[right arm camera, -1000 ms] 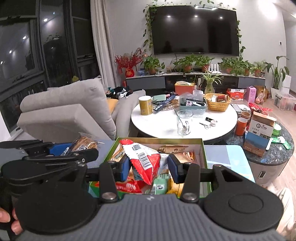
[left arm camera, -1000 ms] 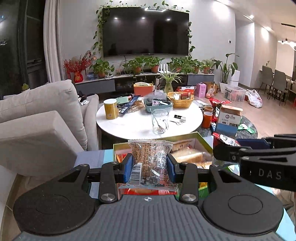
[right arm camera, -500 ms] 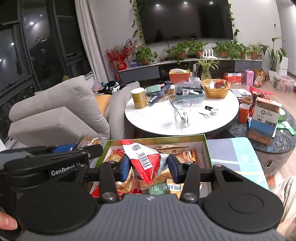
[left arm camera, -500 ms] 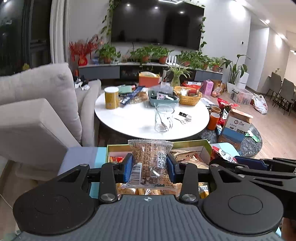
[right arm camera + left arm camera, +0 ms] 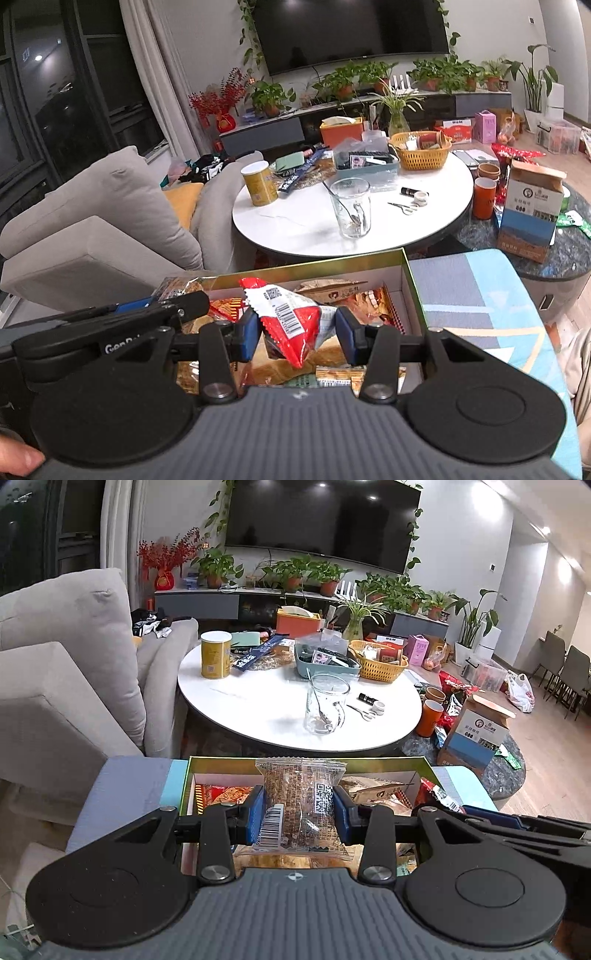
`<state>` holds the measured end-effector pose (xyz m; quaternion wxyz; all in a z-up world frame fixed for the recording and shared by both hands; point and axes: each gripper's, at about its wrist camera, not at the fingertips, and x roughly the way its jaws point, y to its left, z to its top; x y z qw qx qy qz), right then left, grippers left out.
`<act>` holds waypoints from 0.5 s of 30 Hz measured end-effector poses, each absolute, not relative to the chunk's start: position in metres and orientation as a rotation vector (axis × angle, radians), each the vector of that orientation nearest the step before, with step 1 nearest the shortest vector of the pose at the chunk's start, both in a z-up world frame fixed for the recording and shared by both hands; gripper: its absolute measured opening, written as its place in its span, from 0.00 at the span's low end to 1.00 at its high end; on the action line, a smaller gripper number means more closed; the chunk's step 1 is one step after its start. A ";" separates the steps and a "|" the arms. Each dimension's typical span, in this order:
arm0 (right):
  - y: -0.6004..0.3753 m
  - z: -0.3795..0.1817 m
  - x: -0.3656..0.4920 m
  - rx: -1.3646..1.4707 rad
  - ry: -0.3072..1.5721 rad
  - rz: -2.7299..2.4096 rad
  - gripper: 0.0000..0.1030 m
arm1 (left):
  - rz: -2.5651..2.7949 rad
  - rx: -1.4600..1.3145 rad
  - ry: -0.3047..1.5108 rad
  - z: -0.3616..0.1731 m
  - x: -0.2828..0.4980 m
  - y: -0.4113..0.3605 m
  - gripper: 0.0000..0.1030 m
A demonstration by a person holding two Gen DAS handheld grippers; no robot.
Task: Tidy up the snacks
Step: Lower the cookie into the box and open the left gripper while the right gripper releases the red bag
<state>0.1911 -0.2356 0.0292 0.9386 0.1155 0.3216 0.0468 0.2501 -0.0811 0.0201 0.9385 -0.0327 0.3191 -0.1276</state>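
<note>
Beyond the round white tabletop [image 5: 295,709], over the open snack box [image 5: 306,764], the left tool [image 5: 298,814] grips a brown-patterned snack packet [image 5: 299,805] while the right tool [image 5: 297,334] clamps a red packet [image 5: 288,317].

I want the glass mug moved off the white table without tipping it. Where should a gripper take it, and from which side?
Grip the glass mug across its straight wall, about mid-height, coming level from the table's near edge. It stands upright with clear table before it. Probably avoid coming from above: a spoon leans out over the rim. The handle looks thin and faces toward the camera's right, so the body is likely safer.
</note>
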 end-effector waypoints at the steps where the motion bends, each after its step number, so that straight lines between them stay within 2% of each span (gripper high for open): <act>1: -0.235 0.029 0.191 0.238 0.656 0.097 0.51 | -0.259 -0.067 0.652 0.020 0.251 -0.081 0.35; 15: -0.238 0.018 0.203 0.265 0.674 0.081 0.52 | -0.225 -0.082 0.680 0.006 0.267 -0.082 0.35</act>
